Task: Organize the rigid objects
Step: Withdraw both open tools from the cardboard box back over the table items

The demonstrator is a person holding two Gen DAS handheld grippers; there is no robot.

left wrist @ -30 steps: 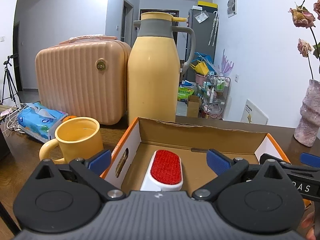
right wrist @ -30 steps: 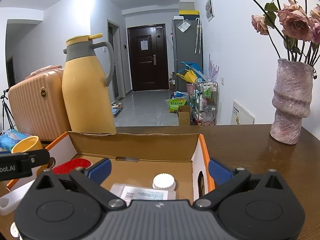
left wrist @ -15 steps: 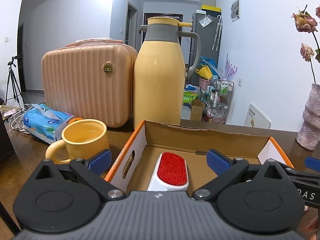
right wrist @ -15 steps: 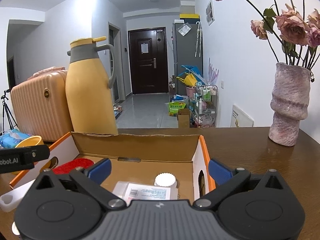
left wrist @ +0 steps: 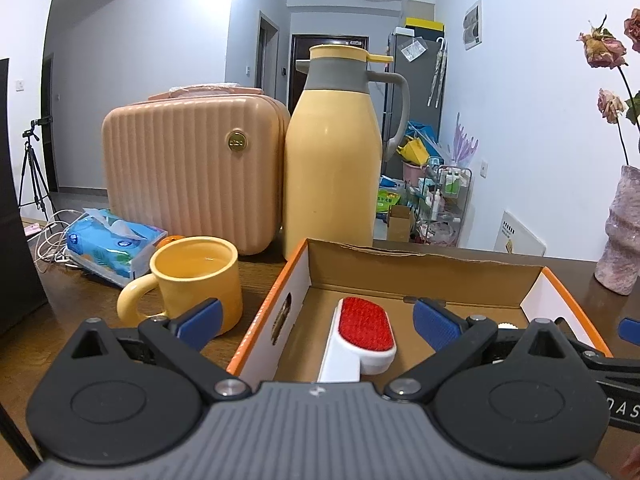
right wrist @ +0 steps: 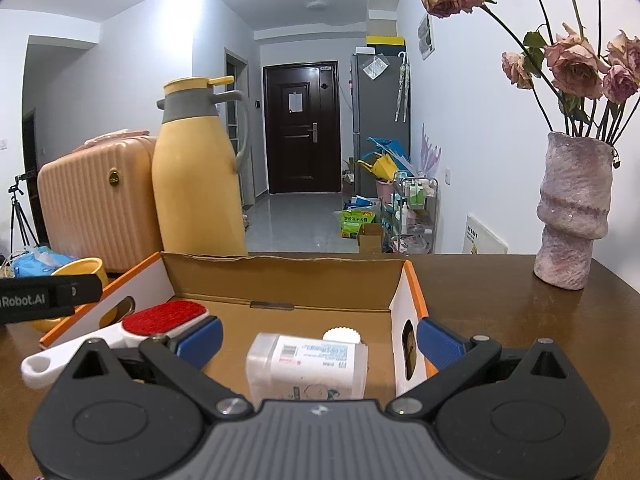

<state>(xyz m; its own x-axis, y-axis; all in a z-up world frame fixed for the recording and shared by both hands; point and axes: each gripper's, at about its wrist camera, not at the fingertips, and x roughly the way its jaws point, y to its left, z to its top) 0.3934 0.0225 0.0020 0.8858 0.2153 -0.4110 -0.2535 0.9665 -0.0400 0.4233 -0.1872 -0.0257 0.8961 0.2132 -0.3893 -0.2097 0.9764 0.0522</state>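
An open cardboard box with orange rims sits on the brown table. A white brush with a red pad lies in its left half, and its handle reaches out past the near edge. A white bottle lies on its side in the right half, cap pointing away. My left gripper is open above the brush's handle end, holding nothing. My right gripper is open just behind the bottle, also holding nothing.
A yellow mug stands left of the box, with a tissue pack beyond it. A yellow jug and a peach case stand behind. A vase of dried roses stands at the right.
Both grippers have drawn back from the box and stayed open. The brush and bottle lie still, with more of the bottle now showing.
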